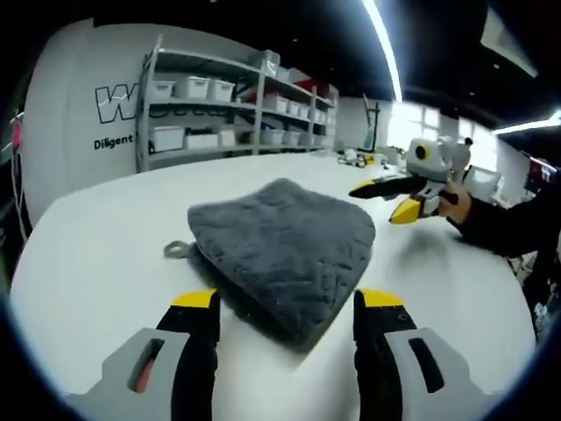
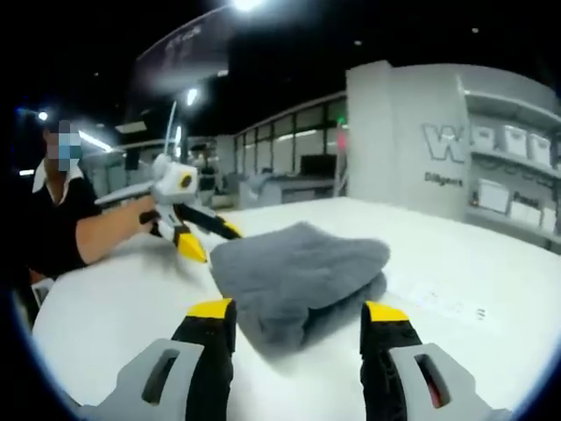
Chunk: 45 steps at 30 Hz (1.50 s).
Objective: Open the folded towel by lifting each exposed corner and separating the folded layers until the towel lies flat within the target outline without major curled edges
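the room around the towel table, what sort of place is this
Probably a lab or workshop: metal shelves stacked with white storage bins, a big white work table, and long ceiling strip lights.

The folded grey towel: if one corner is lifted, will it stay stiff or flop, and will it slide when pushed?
The grey towel looks thick and plush, sagging softly at its folded edges, so a lifted corner would probably droop and peel off one layer. On the smooth white table it may slide or bunch rather than roll. It is unlikely to be fragile.

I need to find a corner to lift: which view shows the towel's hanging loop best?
The left gripper view: the small loop lies flat on the table at the towel's corner. In the right gripper view the towel shows its stacked folded edge, and I cannot make out the loop.
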### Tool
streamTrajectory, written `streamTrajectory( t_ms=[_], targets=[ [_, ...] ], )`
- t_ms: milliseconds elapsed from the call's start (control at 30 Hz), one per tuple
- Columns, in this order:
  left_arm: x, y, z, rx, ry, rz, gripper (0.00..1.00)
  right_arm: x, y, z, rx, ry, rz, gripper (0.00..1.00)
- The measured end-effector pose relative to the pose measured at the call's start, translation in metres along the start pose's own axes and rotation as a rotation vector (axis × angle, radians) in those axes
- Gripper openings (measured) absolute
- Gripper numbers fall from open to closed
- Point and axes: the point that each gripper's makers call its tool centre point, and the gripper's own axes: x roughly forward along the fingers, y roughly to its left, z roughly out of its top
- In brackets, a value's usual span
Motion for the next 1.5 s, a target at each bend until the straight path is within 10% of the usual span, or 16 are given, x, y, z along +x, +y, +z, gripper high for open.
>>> streamTrajectory(
  t_ms=[900,1500],
  targets=[
    [0.01,-0.002,-0.009,-0.05,0.068,0.003,0.31,0.021,0.03,-0.022,0.005,0.06,0.06,0.25],
    [0.016,-0.015,-0.004,-0.06,0.062,-0.017,0.18,0.009,0.012,-0.022,0.025,0.094,0.063,0.1]
  ],
)
